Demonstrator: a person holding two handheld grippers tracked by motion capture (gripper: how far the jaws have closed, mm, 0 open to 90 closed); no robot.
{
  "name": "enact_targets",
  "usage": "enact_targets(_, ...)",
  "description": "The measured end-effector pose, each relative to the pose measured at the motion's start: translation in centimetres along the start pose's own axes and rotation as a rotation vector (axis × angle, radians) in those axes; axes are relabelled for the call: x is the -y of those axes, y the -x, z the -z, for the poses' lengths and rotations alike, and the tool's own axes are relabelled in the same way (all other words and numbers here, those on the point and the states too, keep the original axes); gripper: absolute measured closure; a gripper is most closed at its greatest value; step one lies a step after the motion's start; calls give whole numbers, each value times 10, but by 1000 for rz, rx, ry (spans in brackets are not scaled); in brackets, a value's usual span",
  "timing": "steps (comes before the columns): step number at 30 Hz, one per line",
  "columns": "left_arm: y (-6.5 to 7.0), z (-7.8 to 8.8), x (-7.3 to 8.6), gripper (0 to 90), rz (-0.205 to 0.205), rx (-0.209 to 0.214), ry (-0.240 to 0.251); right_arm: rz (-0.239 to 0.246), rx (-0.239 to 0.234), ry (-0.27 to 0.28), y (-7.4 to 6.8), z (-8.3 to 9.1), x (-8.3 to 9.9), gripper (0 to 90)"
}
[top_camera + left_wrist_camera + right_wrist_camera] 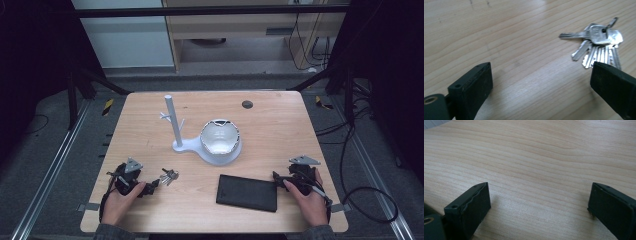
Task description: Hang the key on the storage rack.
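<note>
Nothing legible here: no lettering, brand or number can be made out on the bunch of silver metal keys, and the flat black rectangular case shows no readable mark either.

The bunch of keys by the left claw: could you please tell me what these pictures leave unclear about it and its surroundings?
- Bunch of keys: in the left gripper view, the claw's right-hand jaw covers the tips of the lower blades; the count stays uncertain.
- Same keys in the high view: too small to show the ring.
- Black wallet: high view too coarse to show its fastening.
- White dish: glare hides its inside.
</note>
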State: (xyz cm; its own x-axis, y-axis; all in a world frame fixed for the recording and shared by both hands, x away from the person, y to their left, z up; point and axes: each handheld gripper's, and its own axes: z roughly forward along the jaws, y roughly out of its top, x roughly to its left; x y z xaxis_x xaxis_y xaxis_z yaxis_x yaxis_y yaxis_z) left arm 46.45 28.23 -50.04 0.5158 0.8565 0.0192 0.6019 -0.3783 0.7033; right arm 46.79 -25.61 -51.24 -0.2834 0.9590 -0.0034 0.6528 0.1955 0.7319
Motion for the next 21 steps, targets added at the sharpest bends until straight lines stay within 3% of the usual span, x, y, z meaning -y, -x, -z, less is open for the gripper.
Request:
enact_targets(2,4,4,-1,35,-22,5,11,3,0,0,0,0,0,43)
enact_targets(6,11,10,-3,35,-24,24,22,5,-8,0,-2,2,2,43)
enact_targets(11,28,15,-5,52,-81,51,6,9,-10,1,-2,2,2,43)
enact_targets(16,51,13,-16,46,-178,80,-19,10,-11,1,-2,2,2,43)
enact_targets(21,75,4,-31,53,-304,101,-119,10,-11,1,-2,2,2,43)
